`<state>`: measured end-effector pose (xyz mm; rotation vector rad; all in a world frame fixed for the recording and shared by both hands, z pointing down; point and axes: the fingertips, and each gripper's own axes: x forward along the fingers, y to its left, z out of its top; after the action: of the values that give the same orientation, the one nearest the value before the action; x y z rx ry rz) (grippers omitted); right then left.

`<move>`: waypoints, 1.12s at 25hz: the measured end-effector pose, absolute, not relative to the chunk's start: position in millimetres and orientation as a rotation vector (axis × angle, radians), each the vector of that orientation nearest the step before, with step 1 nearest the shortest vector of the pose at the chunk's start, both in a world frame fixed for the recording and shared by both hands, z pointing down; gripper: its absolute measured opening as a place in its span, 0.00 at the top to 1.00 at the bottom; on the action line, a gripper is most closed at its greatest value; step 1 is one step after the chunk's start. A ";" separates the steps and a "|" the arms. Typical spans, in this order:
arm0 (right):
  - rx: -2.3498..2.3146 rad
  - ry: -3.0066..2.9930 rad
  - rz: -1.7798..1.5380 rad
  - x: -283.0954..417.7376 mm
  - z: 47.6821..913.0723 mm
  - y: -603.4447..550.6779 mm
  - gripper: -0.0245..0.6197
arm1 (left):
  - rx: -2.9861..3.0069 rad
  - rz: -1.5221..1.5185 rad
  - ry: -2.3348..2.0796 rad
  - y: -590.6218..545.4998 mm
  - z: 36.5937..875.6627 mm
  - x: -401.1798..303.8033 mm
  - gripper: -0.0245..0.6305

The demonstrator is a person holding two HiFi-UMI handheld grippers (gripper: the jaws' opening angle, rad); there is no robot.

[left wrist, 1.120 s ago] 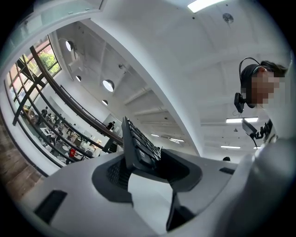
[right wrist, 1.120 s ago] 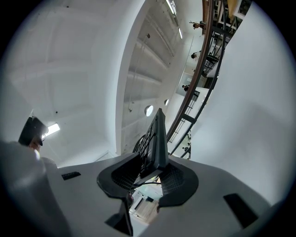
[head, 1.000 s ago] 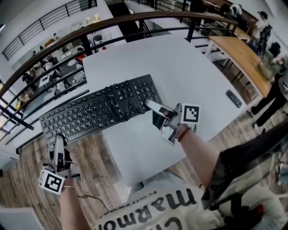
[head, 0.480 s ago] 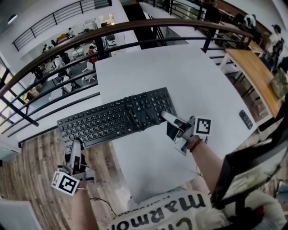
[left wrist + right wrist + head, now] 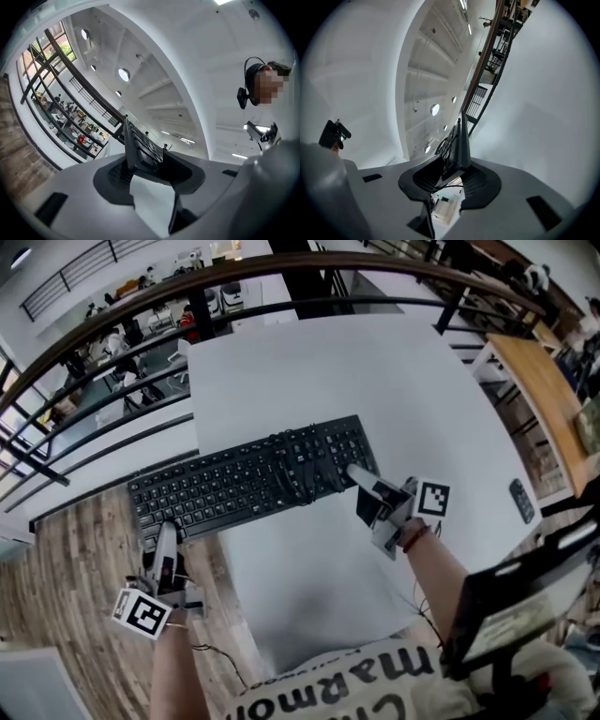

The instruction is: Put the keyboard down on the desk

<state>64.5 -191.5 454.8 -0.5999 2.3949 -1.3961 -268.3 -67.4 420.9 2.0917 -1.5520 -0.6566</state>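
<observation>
A black keyboard (image 5: 244, 482) is held level by both ends, with a coiled black cable (image 5: 295, 470) lying on its keys. Its right half is over the white desk (image 5: 319, 381); its left half hangs past the desk's left edge, above the wooden floor. My left gripper (image 5: 167, 532) is shut on the keyboard's left front edge, and my right gripper (image 5: 356, 474) is shut on its right end. In the left gripper view the keyboard (image 5: 140, 147) stands edge-on, clamped in the left gripper (image 5: 140, 161). The right gripper view shows the keyboard (image 5: 459, 140) pinched edge-on in the right gripper (image 5: 457, 164).
A dark railing (image 5: 112, 310) curves round the desk's far and left sides, with an open hall below. A wooden table (image 5: 539, 381) stands at the right. A small black remote-like thing (image 5: 522, 501) lies at the right. A dark screen (image 5: 511, 596) is at the lower right.
The head view has shifted, so keyboard and desk sit further right in the picture. Both grippers keep their hold on the keyboard's ends; its place relative to the desk looks much the same.
</observation>
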 end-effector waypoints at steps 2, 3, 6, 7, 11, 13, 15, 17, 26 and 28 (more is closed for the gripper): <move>-0.616 2.390 -1.409 65.2 456.8 -189.6 0.76 | 2.087 -0.653 -1.537 -68.6 422.0 -268.0 0.69; -0.625 2.389 -1.415 65.7 457.9 -188.9 0.76 | 2.087 -0.647 -1.534 -69.5 422.0 -268.0 0.69; -0.645 2.383 -1.429 65.9 458.8 -187.4 0.76 | 2.089 -0.630 -1.527 -72.0 422.2 -269.0 0.69; -0.654 2.380 -1.434 66.3 458.6 -186.4 0.76 | 2.083 -0.625 -1.524 -72.2 423.0 -269.3 0.69; -0.689 2.373 -1.445 69.0 455.3 -185.4 0.76 | 2.053 -0.611 -1.507 -73.1 422.1 -269.5 0.69; -0.697 2.368 -1.461 67.8 456.7 -186.8 0.76 | 2.028 -0.597 -1.502 -74.1 426.3 -271.1 0.69; -0.706 2.364 -1.481 67.3 461.0 -187.4 0.76 | 2.018 -0.580 -1.500 -76.9 430.8 -271.2 0.69; -0.720 2.358 -1.498 68.7 463.0 -187.1 0.76 | 2.012 -0.567 -1.493 -79.2 432.1 -270.1 0.69; -0.810 2.342 -1.592 71.7 447.2 -176.6 0.75 | 1.936 -0.533 -1.464 -72.5 420.0 -270.3 0.68; -0.831 2.328 -1.624 73.6 442.5 -175.1 0.75 | 1.915 -0.518 -1.456 -72.7 415.1 -269.3 0.68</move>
<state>73.6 -175.1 442.5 -0.8311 2.3284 -1.6242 -269.3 -72.7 415.1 1.9146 -1.4558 -0.5175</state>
